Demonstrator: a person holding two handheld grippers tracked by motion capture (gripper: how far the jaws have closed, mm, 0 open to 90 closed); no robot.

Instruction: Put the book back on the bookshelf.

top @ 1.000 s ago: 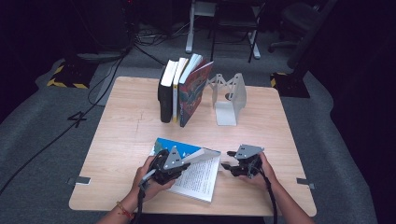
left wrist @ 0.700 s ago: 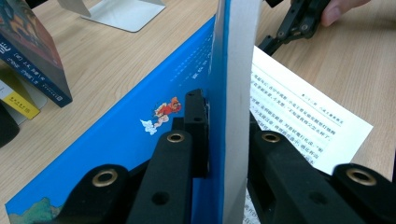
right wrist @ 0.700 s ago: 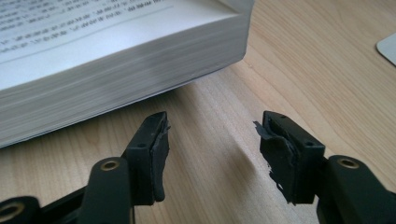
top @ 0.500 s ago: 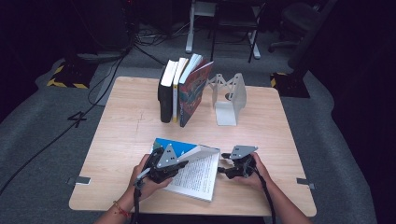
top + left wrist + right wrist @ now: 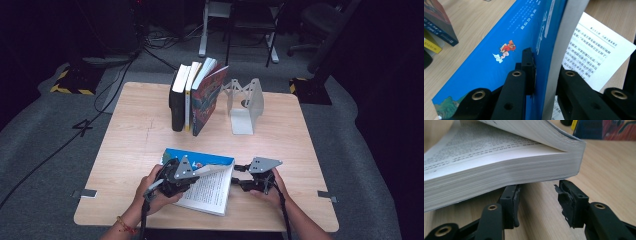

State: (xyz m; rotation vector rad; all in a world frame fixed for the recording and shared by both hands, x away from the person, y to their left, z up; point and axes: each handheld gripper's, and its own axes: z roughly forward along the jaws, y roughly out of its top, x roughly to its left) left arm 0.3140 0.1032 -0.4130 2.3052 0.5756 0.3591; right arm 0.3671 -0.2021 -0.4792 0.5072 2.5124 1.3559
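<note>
Right gripper (image 5: 239, 175) slid in to the open book's (image 5: 210, 187) right edge near the table's (image 5: 125, 130) front, jaws just narrowing but gripping nothing, while left gripper (image 5: 197, 172) keeps its clamp on the blue cover (image 5: 506, 50), so closing looks imminent.

An open book (image 5: 210, 187) is held up by its blue cover in the left gripper (image 5: 192, 172), while the right gripper (image 5: 236, 175) is set against its right edge.
</note>
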